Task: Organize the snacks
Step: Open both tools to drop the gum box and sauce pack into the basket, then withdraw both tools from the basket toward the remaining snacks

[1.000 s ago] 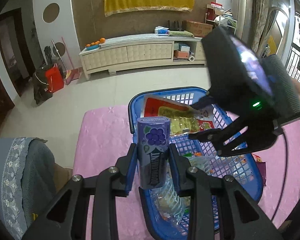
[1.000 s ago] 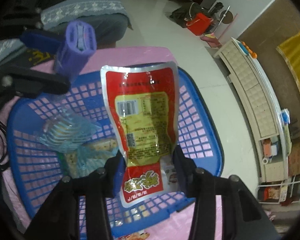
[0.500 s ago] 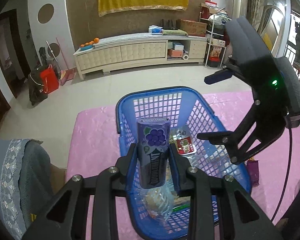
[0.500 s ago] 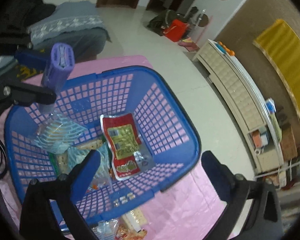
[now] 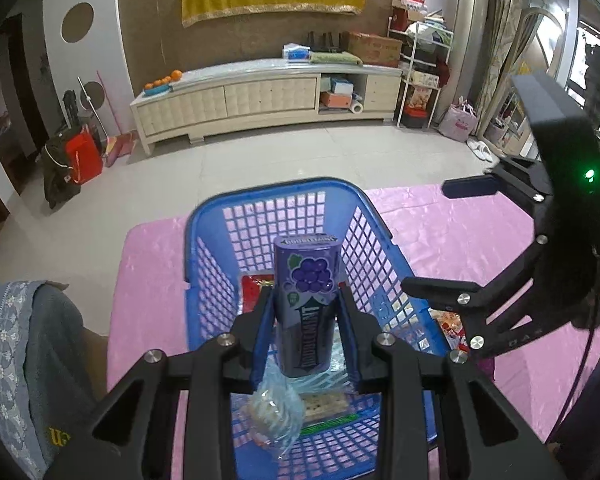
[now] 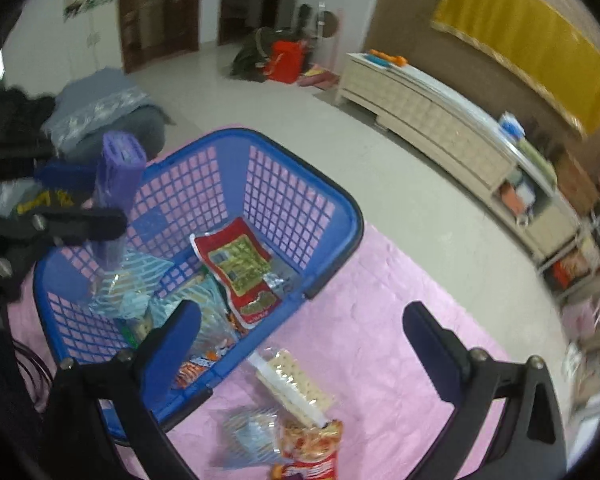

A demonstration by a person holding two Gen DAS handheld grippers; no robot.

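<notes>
We work on a table with a pink cloth (image 5: 452, 232) over it, so the snacks have a soft, flat place to lie. On the cloth sits our big blue basket (image 5: 204, 240). It has high walls full of holes, so snacks stay in and we can see them from the side.

In the basket lies a red and yellow snack bag (image 6: 240, 268), flat on the bottom near the far end. Next to it are clear blue-striped packets (image 6: 136, 280) and a pack of crackers, all piled loosely. They lie any way they like, because a basket only needs to hold them together.

Our left gripper (image 5: 305, 320) is squeezed tight on a purple grape box (image 5: 306, 304). It holds the box standing up, above the near part of the basket, so we think it goes in next. Standing up like that, it can drop straight down into a free spot.

Our right gripper (image 6: 300, 332) is spread wide and holds nothing. It hangs over the pink cloth beside the basket's side wall. We think it is wide so it can fit around the next snack.

On the cloth below it wait a flat cracker pack (image 6: 296, 384), a small clear packet (image 6: 248, 436) and a little red snack bag (image 6: 312, 456). These still need to go in.
</notes>
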